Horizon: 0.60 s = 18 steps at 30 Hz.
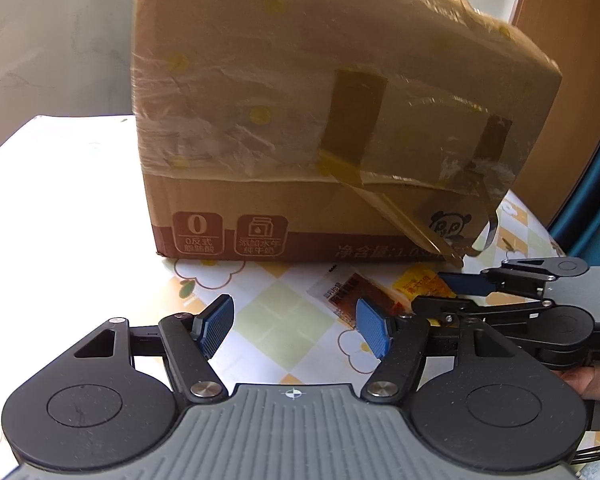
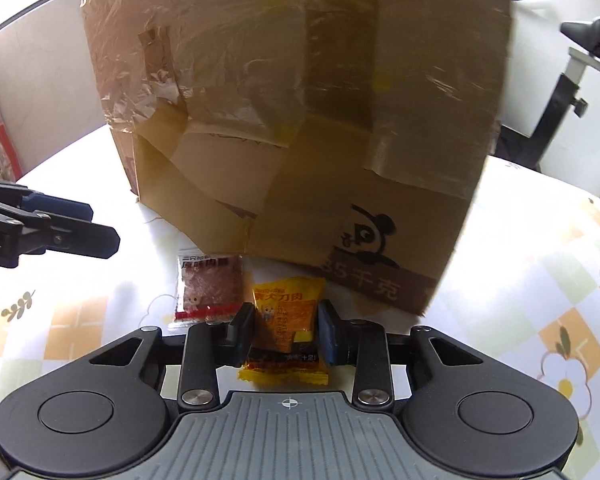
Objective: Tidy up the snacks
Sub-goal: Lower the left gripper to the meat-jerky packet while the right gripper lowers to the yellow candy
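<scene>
Left wrist view: the left gripper (image 1: 294, 330) hovers with fingers spread and nothing between them, above free tablecloth (image 1: 276, 316). The box (image 1: 320, 120) stands close ahead and blocks that way; open table lies to the left. The right gripper (image 1: 460, 292) reaches in from the right, near a red packet (image 1: 346, 294).

Right wrist view: the right gripper (image 2: 286, 328) pinches the yellow packet (image 2: 286, 328), fingers against its two long sides. Its long axis points toward the box (image 2: 300, 120). The red packet (image 2: 208, 290) lies just beside, on the left, flat on the table.

Patterned tablecloth (image 2: 540, 280), exercise bike (image 2: 572, 80) behind.
</scene>
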Tool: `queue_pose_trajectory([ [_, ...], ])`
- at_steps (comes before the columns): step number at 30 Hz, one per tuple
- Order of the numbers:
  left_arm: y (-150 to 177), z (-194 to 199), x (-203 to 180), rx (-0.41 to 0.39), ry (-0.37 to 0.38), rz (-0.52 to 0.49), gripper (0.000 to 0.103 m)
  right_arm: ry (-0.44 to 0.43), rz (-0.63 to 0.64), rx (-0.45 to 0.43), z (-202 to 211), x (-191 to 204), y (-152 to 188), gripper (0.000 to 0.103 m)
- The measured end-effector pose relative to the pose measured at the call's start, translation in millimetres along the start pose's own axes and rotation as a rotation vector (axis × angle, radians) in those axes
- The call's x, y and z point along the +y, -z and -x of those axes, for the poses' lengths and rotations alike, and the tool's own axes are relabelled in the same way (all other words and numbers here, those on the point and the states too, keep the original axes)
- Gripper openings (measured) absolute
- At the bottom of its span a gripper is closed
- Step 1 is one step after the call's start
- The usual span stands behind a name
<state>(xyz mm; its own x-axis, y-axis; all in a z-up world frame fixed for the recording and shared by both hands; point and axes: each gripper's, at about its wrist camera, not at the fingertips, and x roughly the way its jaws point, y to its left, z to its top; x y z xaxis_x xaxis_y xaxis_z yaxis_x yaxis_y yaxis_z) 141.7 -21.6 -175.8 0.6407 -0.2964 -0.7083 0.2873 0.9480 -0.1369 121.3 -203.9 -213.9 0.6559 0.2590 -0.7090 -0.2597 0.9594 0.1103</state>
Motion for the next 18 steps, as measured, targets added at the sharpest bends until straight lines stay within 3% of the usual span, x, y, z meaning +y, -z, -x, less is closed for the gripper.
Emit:
queue_pose_trajectory([
  [5, 1.3, -19.7, -19.7, 0.044, 0.012, 0.000, 0.071, 0.035, -0.090, -0.060, 13.3, -7.6, 18.1, 0.030],
  [9, -4.6, -40.6, -30.9, 0.075, -0.009, 0.042, 0.071, 0.077, -0.054, -0.091, 13.7, -0.4, 26.1, 0.030],
  [18, -11.2, -68.1, -56.9, 0.082, -0.070, -0.001, 0.073, 0.050, -0.084, -0.107, 18.3, -6.4, 27.2, 0.030],
])
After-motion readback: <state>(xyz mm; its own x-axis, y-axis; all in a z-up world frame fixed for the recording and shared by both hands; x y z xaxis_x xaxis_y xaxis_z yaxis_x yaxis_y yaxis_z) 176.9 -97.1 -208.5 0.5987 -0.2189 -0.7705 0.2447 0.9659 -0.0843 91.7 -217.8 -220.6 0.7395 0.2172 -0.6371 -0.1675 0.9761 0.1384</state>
